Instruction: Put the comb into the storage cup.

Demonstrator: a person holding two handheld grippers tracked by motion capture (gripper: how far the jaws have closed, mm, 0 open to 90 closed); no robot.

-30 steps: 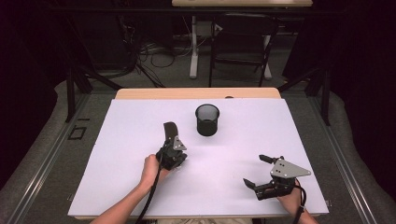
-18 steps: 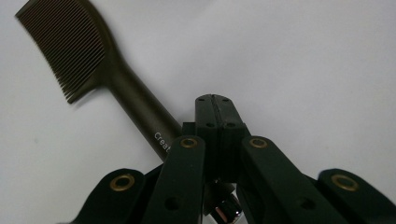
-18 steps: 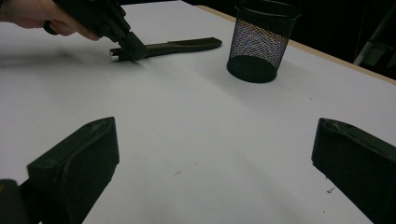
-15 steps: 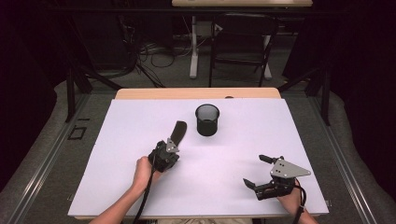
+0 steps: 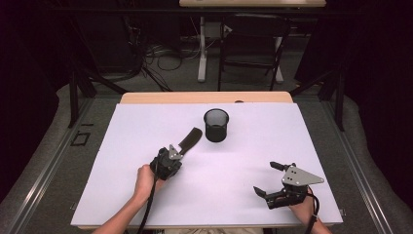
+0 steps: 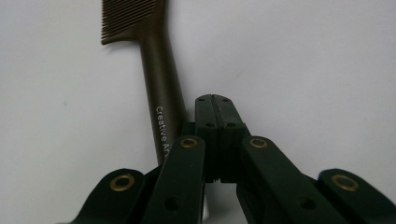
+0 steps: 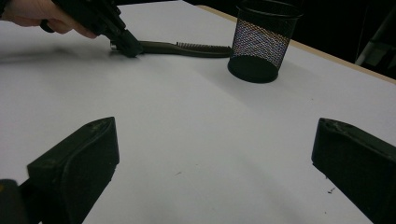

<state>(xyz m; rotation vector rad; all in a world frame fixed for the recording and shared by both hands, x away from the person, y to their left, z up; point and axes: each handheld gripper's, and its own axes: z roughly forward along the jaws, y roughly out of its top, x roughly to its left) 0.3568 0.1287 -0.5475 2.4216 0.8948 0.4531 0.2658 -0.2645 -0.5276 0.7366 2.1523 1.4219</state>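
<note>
**Closed left gripper beside a lettered comb, right gripper spread wide**

One comb [image 6: 161, 88] lies flat on the white table [image 5: 122, 146], just beside the one black mesh cup [image 5: 216, 125], on the cup's left in the high view. Its toothed end points toward the cup and stops a little short of it; its handle runs away from the cup toward the left gripper [image 5: 171, 157].

White lettering runs along the comb's handle. In the left gripper view it reads "Creative" and then "Ar", after which the gripper's own black arm covers the rest. No other writing can be read on the cup, the table or the grippers.

There are two grippers, each in one hand. The left gripper [image 6: 215, 100] has its jaws clenched together, pad against pad, with nothing between them. The comb's handle passes alongside those closed jaws, on their left in that view, and runs under the gripper's arm. Whether the jaws touch the handle cannot be told. In the right gripper view the closed tip [image 7: 126, 46] sits at the handle end of the comb [image 7: 187, 48], well to the side of the cup [image 7: 264, 39].

The right gripper [image 5: 266, 179] sits much farther from the cup, toward the table's near right corner. Its two jaws stand wide apart and released, with bare table between them [image 7: 215, 154].
</note>
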